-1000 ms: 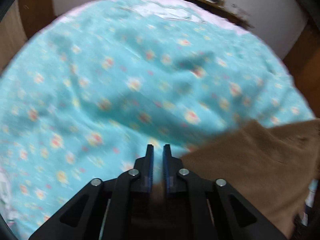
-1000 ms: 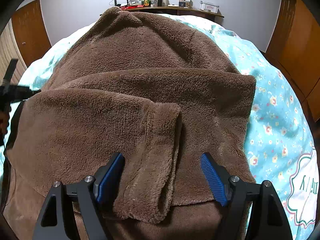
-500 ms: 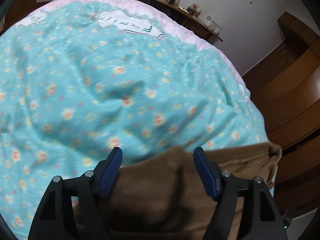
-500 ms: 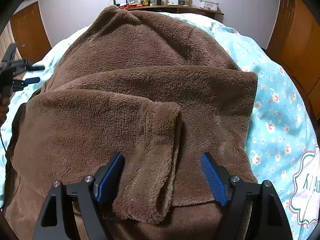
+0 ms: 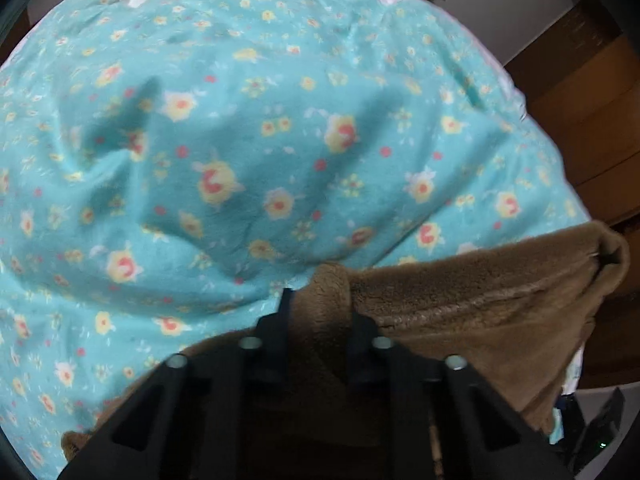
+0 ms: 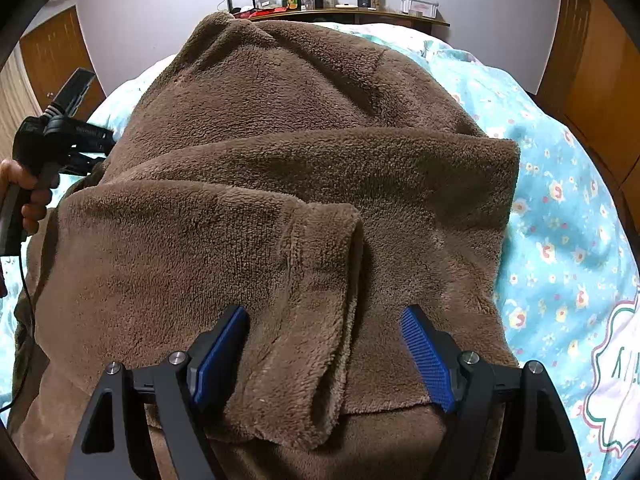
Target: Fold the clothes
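Left gripper: jaws closing on a bunched ridge of the brown fleece garment; in the left wrist view the fabric stands pinched between the two fingers, pads pressing it. Seen also at the far left of the right wrist view, held by a hand at the garment's left edge.

Right gripper: jaws wide apart, straddling a folded-in sleeve without pinching it; blue pads clear of the fleece on both sides.

Garment: spread on a bed over a turquoise flowered quilt, its near part already doubled over, its far part running toward a cluttered shelf against the wall.

Step in hand, as judged: taking hold of the left edge so that side can be folded across toward the middle.

Handling notes: fleece is thick and springy, so the pinch should take both layers fully, not just the pile. Quilt lies right beside the pinch; check none of it is caught. The lift should be low and the carry level, so the sleeve stays tucked. Right gripper could press or pin the near hem while the fold lands.
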Demonstrator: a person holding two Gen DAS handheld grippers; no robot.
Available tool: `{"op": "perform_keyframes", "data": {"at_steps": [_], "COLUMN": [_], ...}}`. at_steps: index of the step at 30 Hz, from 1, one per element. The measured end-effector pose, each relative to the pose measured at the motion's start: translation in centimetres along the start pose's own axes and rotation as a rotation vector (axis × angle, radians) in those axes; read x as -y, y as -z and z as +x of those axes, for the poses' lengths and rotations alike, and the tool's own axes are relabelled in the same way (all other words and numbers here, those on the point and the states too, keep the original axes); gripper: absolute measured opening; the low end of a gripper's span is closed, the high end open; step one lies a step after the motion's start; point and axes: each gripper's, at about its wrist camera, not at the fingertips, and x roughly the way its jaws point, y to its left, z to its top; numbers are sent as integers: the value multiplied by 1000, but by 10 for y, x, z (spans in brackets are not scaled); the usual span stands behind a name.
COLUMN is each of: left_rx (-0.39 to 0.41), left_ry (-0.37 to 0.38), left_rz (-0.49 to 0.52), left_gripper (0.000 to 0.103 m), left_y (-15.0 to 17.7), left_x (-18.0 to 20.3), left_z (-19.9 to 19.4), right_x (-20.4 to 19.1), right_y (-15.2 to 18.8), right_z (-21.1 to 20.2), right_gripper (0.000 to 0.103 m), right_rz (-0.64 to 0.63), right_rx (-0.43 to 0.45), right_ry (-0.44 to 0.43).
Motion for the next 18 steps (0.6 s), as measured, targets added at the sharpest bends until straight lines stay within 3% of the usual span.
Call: {"op": "perform_keyframes", "data": {"at_steps": [4, 6, 12, 17, 18], "left_rx": [198, 262, 265, 223, 224], "left_ry": [-23, -41, -171, -237, -236], "left_rz": [8, -9, 31, 32, 31], "left_gripper": [15, 15, 18, 33, 43], "left_y": [-3, -10, -10, -7, -8], "left_x": [6, 6, 18, 21, 21], "left_z": [-40, -48, -22, -9, -13], "right_x": [3, 5, 10, 15, 16], "right_y": [0, 0, -1, -2, -2], "right_z": [-2, -2, -6, -8, -9], "right_gripper": [81, 81, 81, 81, 81], "right_rz": [2, 1, 2, 3, 5], "right_rx": [1, 1, 2, 2, 2], "right_ry": [-1, -1, -1, -2, -4]}}
